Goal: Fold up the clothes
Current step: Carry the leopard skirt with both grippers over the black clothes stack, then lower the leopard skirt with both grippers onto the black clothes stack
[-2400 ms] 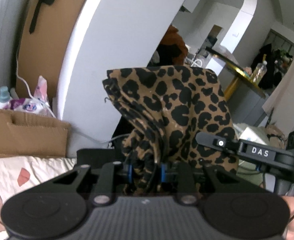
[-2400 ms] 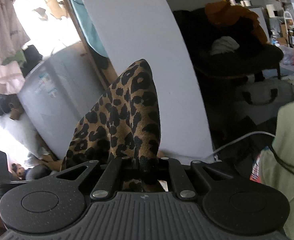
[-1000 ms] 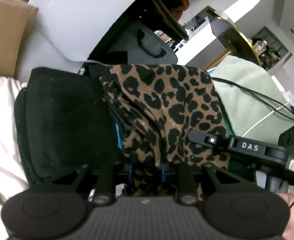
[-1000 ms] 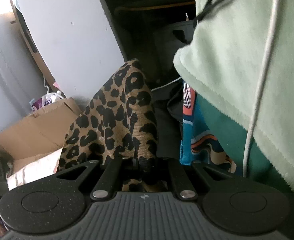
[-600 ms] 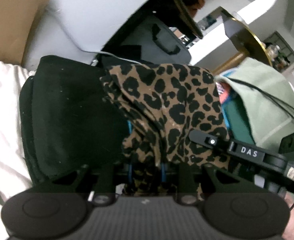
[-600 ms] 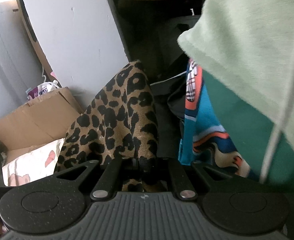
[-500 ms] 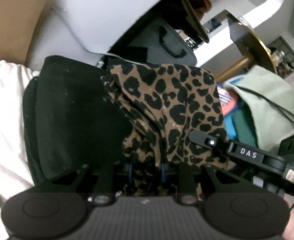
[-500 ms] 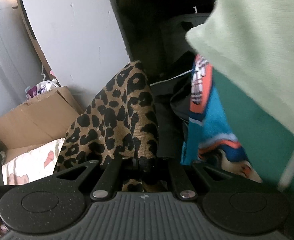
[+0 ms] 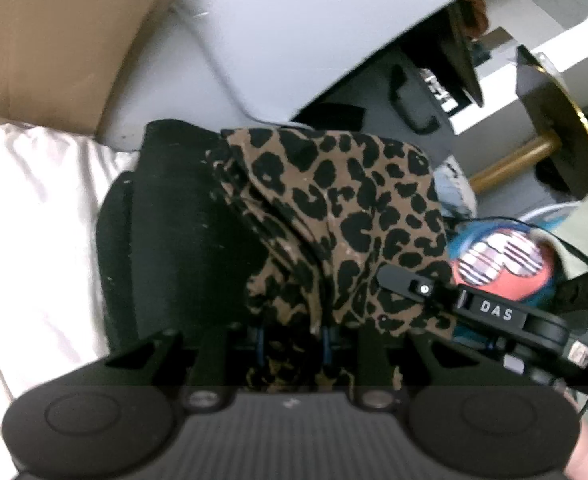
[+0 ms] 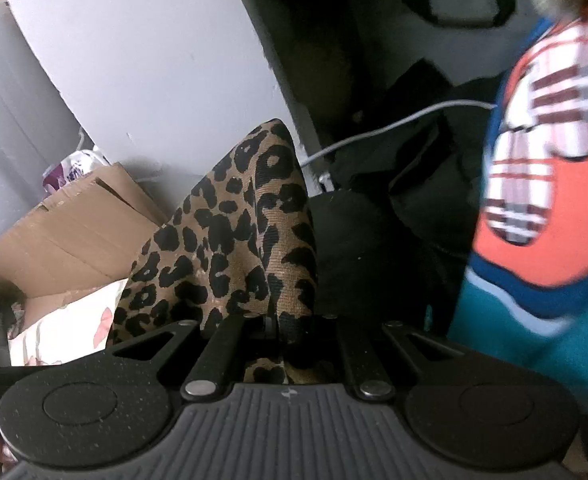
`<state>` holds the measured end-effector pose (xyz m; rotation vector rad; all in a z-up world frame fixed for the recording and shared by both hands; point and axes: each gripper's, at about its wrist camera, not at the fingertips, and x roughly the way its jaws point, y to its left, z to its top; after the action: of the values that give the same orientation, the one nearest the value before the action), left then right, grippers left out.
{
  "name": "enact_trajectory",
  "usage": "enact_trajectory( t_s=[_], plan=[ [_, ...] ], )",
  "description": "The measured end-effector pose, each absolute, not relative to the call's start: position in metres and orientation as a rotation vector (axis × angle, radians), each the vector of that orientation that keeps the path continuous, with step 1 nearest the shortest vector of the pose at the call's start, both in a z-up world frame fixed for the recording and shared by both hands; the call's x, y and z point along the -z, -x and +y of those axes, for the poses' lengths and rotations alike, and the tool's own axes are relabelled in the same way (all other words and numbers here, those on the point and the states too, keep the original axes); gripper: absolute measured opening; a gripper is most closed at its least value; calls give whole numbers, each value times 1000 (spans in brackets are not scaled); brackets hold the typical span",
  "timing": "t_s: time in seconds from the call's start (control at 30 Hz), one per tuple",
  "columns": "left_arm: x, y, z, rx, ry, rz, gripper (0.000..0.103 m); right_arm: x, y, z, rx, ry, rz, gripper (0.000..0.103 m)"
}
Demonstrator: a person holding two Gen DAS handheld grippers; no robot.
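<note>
A leopard-print garment [image 9: 349, 216] hangs bunched between both grippers. My left gripper [image 9: 292, 338] is shut on a thick fold of it, and the cloth rises up and to the right over a folded black garment [image 9: 174, 240]. In the left wrist view the right gripper's black body [image 9: 489, 312], marked DAS, sits at the cloth's right edge. In the right wrist view my right gripper [image 10: 282, 324] is shut on a narrow ridge of the leopard-print garment [image 10: 250, 232], which stands up like a peak. The fingertips are buried in the fabric.
White bedding [image 9: 26, 240] lies at the left, with a cardboard box [image 9: 62, 36] and a pale panel [image 9: 313, 20] behind. A teal, orange and plaid garment [image 10: 533, 200] fills the right of the right wrist view. A white cable [image 10: 393, 124] crosses dark bags. A gold-edged round table [image 9: 565, 128] stands far right.
Both grippers have come down and forward with the leopard garment still gripped. The black garment and bedding now fill more of the left view; the teal and orange garment has come closer on the right.
</note>
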<state>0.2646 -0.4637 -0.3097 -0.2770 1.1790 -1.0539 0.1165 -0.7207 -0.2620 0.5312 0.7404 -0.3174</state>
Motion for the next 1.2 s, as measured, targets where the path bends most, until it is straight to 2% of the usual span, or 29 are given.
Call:
enact_trajectory(
  t_s=[0.57,0.77,1.07,1.2],
  plan=[
    [329,-315,-470,970,270,1189,26,291,-191,-726,265,-482,786,6],
    [347,-322,-468,933,308,1230,26,313,-196,-722,299,-491,796,6],
    [347,-325,-472,936,295,1207,26,306,-200,-717,300,-414,787,6],
    [357,-327,-473,929,288,1221,30,319,-202,-724,307,-431,809,7]
  ],
)
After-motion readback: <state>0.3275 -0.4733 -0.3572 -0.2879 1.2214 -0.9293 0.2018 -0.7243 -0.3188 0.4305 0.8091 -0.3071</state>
